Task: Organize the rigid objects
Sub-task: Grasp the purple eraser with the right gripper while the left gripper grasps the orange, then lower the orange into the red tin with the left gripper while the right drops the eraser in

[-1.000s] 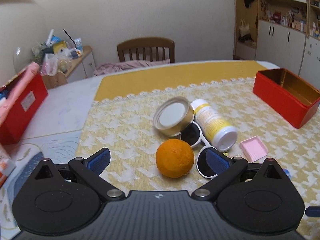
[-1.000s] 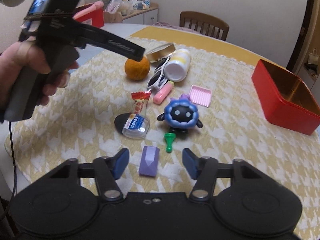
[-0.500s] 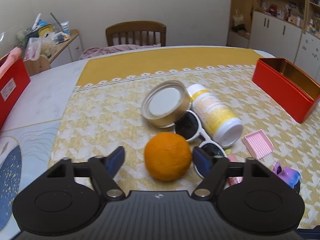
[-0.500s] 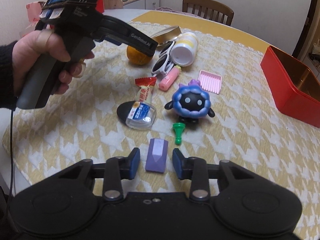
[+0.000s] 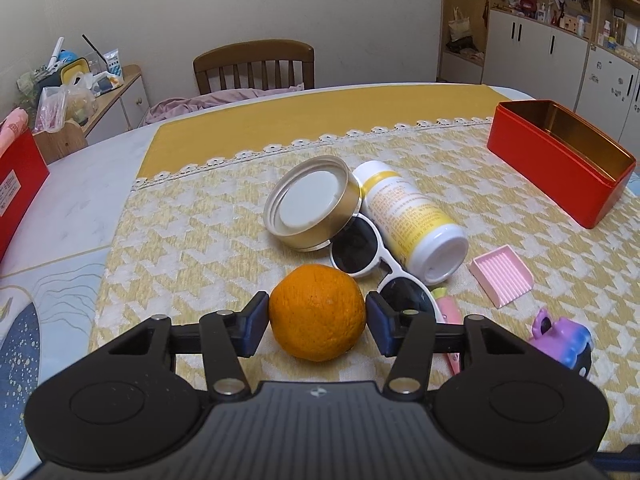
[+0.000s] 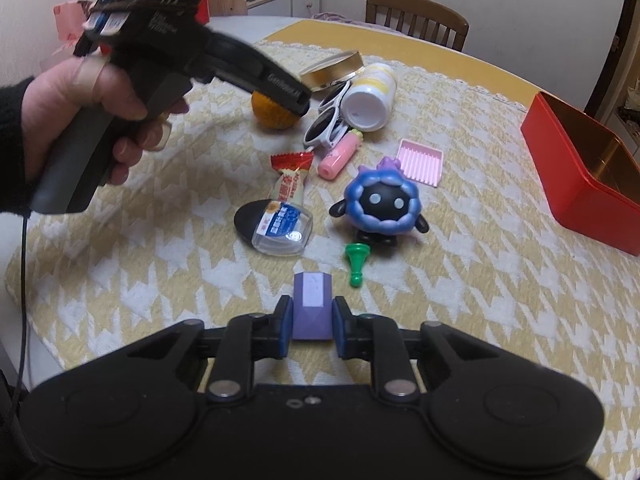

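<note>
While red tin [image 5: 560, 168] gapes bare: left hand-held gripper [image 5: 316, 322] clamping orange [image 5: 317, 312], right hand-held gripper [image 6: 308, 320] pinching purple block [image 6: 312, 306].

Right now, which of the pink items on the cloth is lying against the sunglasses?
The pink tube with the green tip: its tip end touches the white sunglasses. The ridged pink tray lies apart, flat, nearer the red box.

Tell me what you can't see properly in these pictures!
- Red tin: its floor is hidden by its own walls in both views.
- Orange: in the right wrist view the left gripper covers its top.
- Blue plush toy: mostly hidden behind the gripper body in the left wrist view.
- Sunglasses: one lens lies partly under the gold lid.
</note>
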`<state>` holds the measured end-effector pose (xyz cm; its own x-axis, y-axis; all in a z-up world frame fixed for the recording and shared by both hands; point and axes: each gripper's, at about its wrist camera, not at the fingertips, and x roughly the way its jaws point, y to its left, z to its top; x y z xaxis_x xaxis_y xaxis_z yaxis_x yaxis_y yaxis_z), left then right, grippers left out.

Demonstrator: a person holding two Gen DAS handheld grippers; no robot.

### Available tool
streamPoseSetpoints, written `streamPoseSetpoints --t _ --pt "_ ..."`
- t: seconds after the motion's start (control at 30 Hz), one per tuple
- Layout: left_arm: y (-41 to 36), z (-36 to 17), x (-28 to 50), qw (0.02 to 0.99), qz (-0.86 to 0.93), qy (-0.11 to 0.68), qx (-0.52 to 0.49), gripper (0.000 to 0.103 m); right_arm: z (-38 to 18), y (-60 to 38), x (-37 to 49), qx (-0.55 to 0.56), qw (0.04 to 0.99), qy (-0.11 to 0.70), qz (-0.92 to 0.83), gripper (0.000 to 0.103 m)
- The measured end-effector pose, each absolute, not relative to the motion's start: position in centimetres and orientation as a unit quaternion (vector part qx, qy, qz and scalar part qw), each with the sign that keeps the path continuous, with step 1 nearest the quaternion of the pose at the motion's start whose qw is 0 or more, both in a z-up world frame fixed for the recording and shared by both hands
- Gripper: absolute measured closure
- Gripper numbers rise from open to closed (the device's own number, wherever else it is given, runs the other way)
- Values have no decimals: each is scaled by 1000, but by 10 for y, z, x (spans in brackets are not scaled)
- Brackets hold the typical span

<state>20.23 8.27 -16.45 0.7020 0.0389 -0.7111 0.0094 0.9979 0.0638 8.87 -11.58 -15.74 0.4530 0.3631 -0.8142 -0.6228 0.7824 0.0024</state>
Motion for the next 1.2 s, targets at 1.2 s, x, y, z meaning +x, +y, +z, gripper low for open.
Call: streamPoseSetpoints --t 1.2 --pt "-13 -62 172 930 -31 362 54 51 -55 -304 195 -43 906 363 215 83"
